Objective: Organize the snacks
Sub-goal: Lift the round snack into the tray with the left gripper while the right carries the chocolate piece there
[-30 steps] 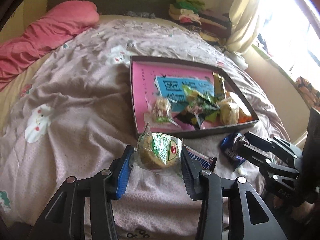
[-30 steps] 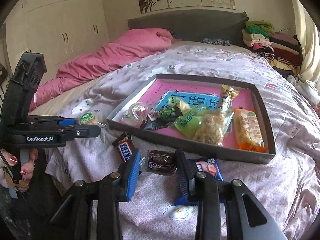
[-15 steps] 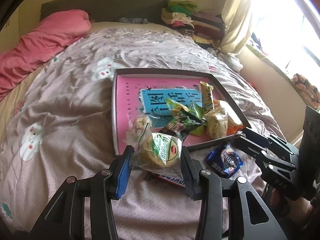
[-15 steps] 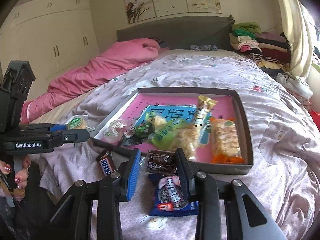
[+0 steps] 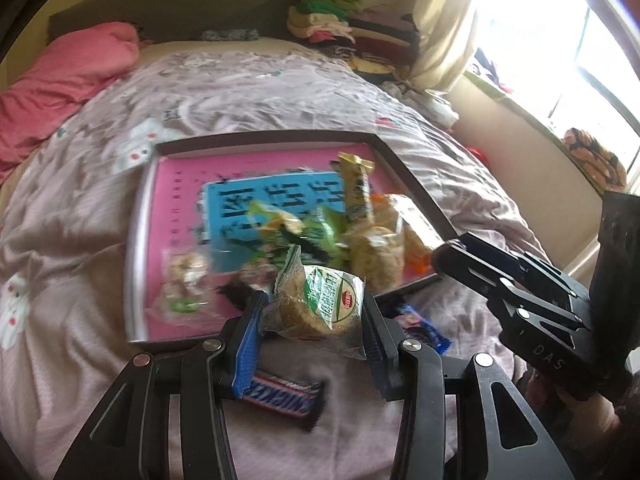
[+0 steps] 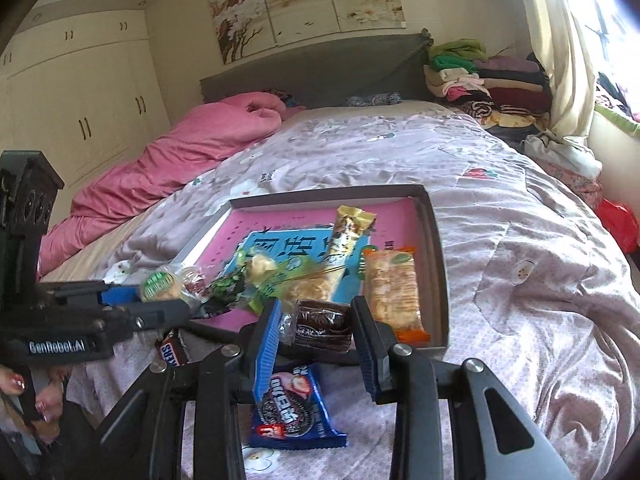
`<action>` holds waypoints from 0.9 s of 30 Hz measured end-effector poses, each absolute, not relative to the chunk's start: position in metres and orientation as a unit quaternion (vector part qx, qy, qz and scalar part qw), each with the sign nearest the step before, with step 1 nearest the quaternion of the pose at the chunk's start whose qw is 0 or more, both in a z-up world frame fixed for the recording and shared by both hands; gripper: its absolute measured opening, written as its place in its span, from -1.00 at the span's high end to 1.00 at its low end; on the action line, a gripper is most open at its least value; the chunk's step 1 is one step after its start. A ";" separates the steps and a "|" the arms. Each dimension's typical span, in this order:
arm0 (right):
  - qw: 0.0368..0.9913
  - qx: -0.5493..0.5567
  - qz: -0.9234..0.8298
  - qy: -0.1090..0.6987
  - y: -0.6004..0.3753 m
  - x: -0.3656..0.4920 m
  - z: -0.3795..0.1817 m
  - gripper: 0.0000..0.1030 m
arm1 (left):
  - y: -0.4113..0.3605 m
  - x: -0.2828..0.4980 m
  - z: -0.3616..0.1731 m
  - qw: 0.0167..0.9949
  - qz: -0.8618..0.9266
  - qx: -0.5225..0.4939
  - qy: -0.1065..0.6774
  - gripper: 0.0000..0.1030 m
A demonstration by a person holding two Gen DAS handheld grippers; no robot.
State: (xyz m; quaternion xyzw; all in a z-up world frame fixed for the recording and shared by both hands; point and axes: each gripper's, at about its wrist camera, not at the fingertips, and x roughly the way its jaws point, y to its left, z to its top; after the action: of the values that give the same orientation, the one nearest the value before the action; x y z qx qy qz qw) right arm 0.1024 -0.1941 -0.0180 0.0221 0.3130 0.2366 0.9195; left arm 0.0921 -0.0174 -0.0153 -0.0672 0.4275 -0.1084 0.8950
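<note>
Both held snacks now over tray [image 5: 138,240] near edge, from outside.

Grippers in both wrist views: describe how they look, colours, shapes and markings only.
Both are black, angular two-finger tools with slotted linkage arms and silver pivot bolts. The left gripper and right gripper each carry ribbed pads, blue on one finger, dark on the other. Seen side-on, the left one's body reads "GenRobot.AI" in white; the right one's shows faint "DAS" lettering. The left hand has red-painted nails. No cables show.

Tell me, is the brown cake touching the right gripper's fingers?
Touching. The right wrist view shows the brown cake pinched between both fingers of the right gripper, its wrapper pressed against each pad.
</note>
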 end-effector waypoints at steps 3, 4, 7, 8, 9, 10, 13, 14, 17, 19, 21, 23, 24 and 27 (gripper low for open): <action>0.921 0.023 0.232 0.312 -0.196 0.105 -0.018 0.31 | -0.028 0.097 -0.019 0.892 -0.116 -0.063 0.432 0.08; 0.921 0.023 0.231 0.313 -0.197 0.106 -0.019 0.31 | -0.031 0.098 -0.021 0.891 -0.118 -0.062 0.433 0.08; 0.921 0.025 0.229 0.313 -0.198 0.108 -0.019 0.31 | -0.034 0.103 -0.025 0.890 -0.118 -0.059 0.436 0.09; 0.922 0.025 0.228 0.313 -0.198 0.108 -0.019 0.31 | -0.034 0.105 -0.026 0.889 -0.117 -0.060 0.438 0.09; 0.922 0.025 0.228 0.313 -0.198 0.109 -0.020 0.31 | -0.034 0.108 -0.028 0.889 -0.116 -0.059 0.439 0.08; 0.922 0.025 0.228 0.313 -0.198 0.109 -0.020 0.31 | -0.034 0.110 -0.029 0.889 -0.113 -0.058 0.440 0.08; 0.921 0.024 0.228 0.315 -0.197 0.111 -0.022 0.31 | -0.033 0.114 -0.031 0.889 -0.109 -0.053 0.442 0.08; 0.921 0.026 0.230 0.315 -0.197 0.112 -0.022 0.31 | -0.032 0.116 -0.032 0.888 -0.109 -0.055 0.443 0.08; 0.921 0.025 0.230 0.314 -0.196 0.114 -0.023 0.31 | -0.030 0.120 -0.033 0.889 -0.105 -0.056 0.443 0.08; 0.920 0.024 0.229 0.315 -0.196 0.116 -0.025 0.31 | -0.029 0.123 -0.034 0.889 -0.103 -0.058 0.443 0.08; 0.920 0.022 0.228 0.318 -0.195 0.117 -0.026 0.31 | -0.027 0.126 -0.035 0.889 -0.101 -0.061 0.443 0.08; 0.919 0.020 0.228 0.321 -0.193 0.119 -0.028 0.31 | -0.025 0.128 -0.036 0.888 -0.099 -0.062 0.444 0.08; 0.919 0.019 0.228 0.322 -0.193 0.119 -0.029 0.31 | -0.024 0.129 -0.037 0.888 -0.097 -0.063 0.444 0.08; 0.918 0.015 0.228 0.324 -0.190 0.122 -0.031 0.31 | -0.022 0.132 -0.039 0.888 -0.094 -0.065 0.445 0.08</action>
State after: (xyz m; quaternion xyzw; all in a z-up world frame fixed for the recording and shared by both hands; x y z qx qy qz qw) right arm 0.1216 -0.1902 -0.0311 0.0153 0.3244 0.2284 0.9178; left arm 0.1316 -0.0223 -0.0389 -0.0646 0.4455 -0.0939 0.8880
